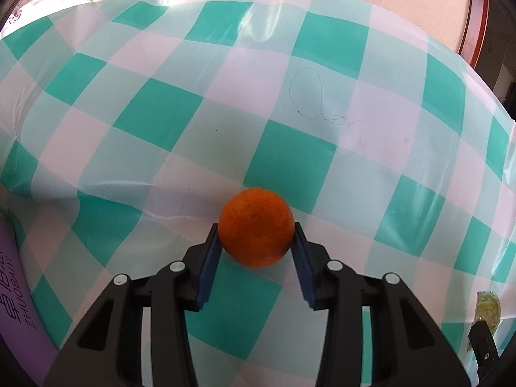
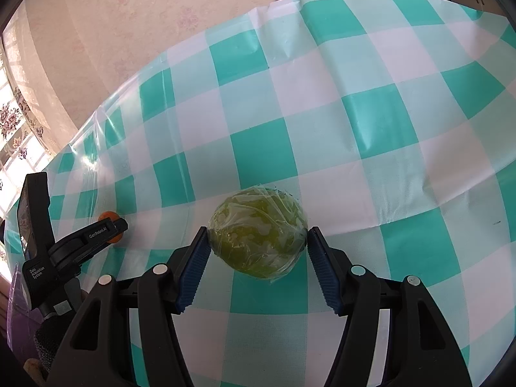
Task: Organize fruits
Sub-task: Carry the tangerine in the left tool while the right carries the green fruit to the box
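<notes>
An orange (image 1: 254, 229) rests on the checked tablecloth (image 1: 154, 109), and my left gripper (image 1: 255, 225) is shut on it, both blue pads against its sides. In the right wrist view a green round fruit in clear wrap (image 2: 258, 235) sits between the blue pads of my right gripper (image 2: 258, 229), which is shut on it. That view also shows the left gripper (image 2: 109, 229) at the left, the orange (image 2: 108, 215) peeking over its finger. At the lower right of the left wrist view the wrapped green fruit (image 1: 488, 306) appears again, beside a black finger.
A purple object with printed lettering (image 1: 16, 290) lies at the table's left edge. The cloth's far edge meets a pink wall (image 2: 96, 16). A pen scribble (image 1: 322, 96) marks the cloth. A curtained window (image 2: 13, 129) is to the left.
</notes>
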Demonstrator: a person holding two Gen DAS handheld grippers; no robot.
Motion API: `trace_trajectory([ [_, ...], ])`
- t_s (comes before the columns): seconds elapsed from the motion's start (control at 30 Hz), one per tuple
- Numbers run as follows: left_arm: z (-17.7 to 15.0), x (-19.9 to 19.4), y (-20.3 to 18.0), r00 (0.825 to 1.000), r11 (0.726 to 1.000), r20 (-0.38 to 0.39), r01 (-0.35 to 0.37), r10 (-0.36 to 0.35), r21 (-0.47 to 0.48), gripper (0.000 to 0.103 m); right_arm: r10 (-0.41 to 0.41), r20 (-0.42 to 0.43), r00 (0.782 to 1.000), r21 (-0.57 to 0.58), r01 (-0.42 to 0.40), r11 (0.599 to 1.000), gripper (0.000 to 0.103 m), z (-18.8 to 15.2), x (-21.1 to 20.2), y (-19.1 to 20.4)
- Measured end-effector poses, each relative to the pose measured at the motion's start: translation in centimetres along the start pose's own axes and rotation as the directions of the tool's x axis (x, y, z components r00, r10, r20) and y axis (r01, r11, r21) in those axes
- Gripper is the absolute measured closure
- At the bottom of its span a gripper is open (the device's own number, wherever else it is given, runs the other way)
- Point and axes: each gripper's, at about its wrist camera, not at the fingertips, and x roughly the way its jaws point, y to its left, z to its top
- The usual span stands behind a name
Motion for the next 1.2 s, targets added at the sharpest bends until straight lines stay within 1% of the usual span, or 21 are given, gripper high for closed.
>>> trace_trajectory([
  [0.1, -1.7, -1.6, -0.1, 0.999, 0.999, -0.004, 0.039, -0.039, 0.017, 0.060, 0.001, -0.001, 1.000, 0.000, -0.001, 1.000, 0.042, 0.0, 0.0, 0.0],
  [0.23, -4.7, -4.8, -1.4, 0.996, 0.992, 0.030, 0.078, -0.081, 0.098, 0.060, 0.000, -0.003, 1.000, 0.000, 0.000, 1.000, 0.042, 0.0, 0.1, 0.0],
  [0.27, -5.5, -5.5, -1.6, 0.995, 0.989, 0.029, 0.089, -0.093, 0.116, 0.060, -0.001, -0.005, 1.000, 0.000, 0.001, 1.000, 0.042, -0.1, 0.2, 0.0],
  [0.37, -8.0, -7.1, -1.8, 0.992, 0.978, -0.006, 0.128, -0.128, 0.165, 0.060, -0.003, -0.010, 1.000, 0.001, 0.003, 1.000, 0.042, 0.0, 0.3, 0.0],
  [0.5, -11.0, -9.2, -1.5, 0.986, 0.964, -0.040, 0.165, -0.160, 0.209, 0.060, -0.001, -0.010, 1.000, 0.001, 0.001, 1.000, 0.042, 0.0, 0.3, 0.0],
  [0.6, -13.6, -11.3, -0.6, 0.983, 0.955, -0.036, 0.185, -0.181, 0.234, 0.060, 0.001, -0.008, 1.000, 0.001, -0.001, 1.000, 0.042, 0.0, 0.3, 0.0],
  [0.63, -14.9, -11.7, -0.4, 0.982, 0.952, -0.035, 0.188, -0.186, 0.243, 0.060, 0.001, -0.008, 1.000, 0.000, -0.001, 1.000, 0.042, 0.0, 0.3, 0.0],
  [0.77, -17.4, -13.6, 0.9, 0.979, 0.948, -0.043, 0.204, -0.200, 0.243, 0.060, 0.000, -0.009, 1.000, 0.000, 0.000, 1.000, 0.042, 0.0, 0.3, 0.0],
  [0.83, -18.0, -13.9, 1.3, 0.977, 0.948, -0.067, 0.213, -0.203, 0.236, 0.060, -0.002, -0.009, 1.000, 0.001, 0.002, 1.000, 0.042, 0.0, 0.3, 0.0],
  [0.93, -17.9, -13.8, 2.2, 0.977, 0.960, -0.053, 0.213, -0.207, 0.183, 0.060, -0.007, -0.011, 1.000, 0.003, 0.007, 1.000, 0.042, 0.0, 0.4, 0.0],
  [1.03, -17.4, -13.5, 2.8, 0.976, 0.966, -0.050, 0.218, -0.213, 0.139, 0.060, -0.012, -0.006, 1.000, 0.004, 0.012, 1.000, 0.042, 0.0, 0.3, 0.0],
  [1.2, -17.5, -14.2, 2.9, 0.974, 0.964, -0.012, 0.225, -0.226, 0.141, 0.060, -0.032, 0.024, 0.999, 0.016, 0.032, 0.999, 0.042, -0.2, -0.3, -0.2],
])
